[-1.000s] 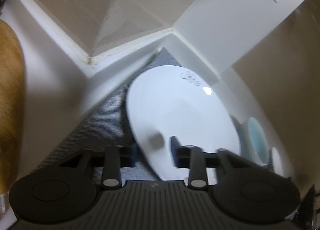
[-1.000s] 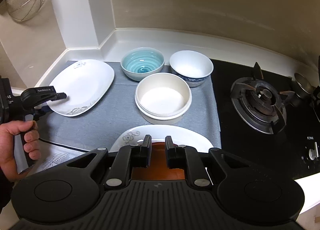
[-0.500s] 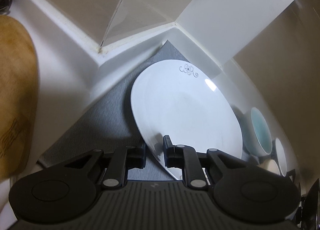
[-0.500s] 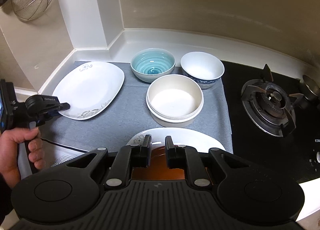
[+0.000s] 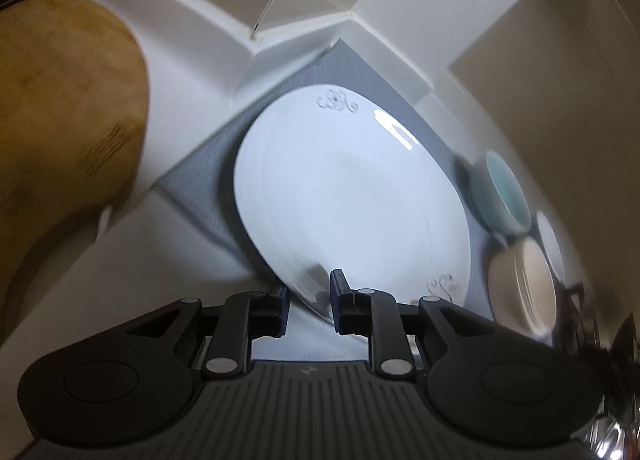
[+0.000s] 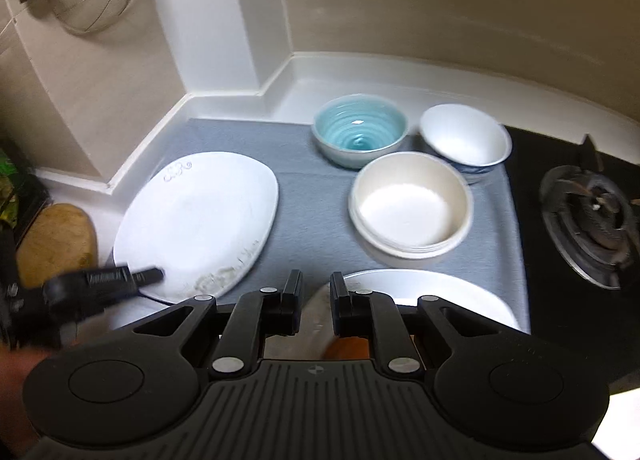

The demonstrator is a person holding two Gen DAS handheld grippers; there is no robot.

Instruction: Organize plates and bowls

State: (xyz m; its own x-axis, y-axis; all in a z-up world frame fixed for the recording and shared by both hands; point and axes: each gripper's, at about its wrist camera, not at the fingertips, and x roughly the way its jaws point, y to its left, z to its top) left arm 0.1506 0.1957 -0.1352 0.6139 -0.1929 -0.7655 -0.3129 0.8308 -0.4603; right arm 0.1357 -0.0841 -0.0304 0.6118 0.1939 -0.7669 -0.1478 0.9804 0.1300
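With the frame read from lower left, my left gripper (image 6: 154, 275) straddles the near rim of the white plate (image 6: 200, 219) on the grey mat (image 6: 308, 195), jaws narrow though not visibly clamped. At lower centre, my right gripper (image 6: 316, 302) pinches a second plate (image 6: 432, 292). Bowls (image 6: 412, 207) cluster at centre right. I judge stacking is underway; next I must close and lift.
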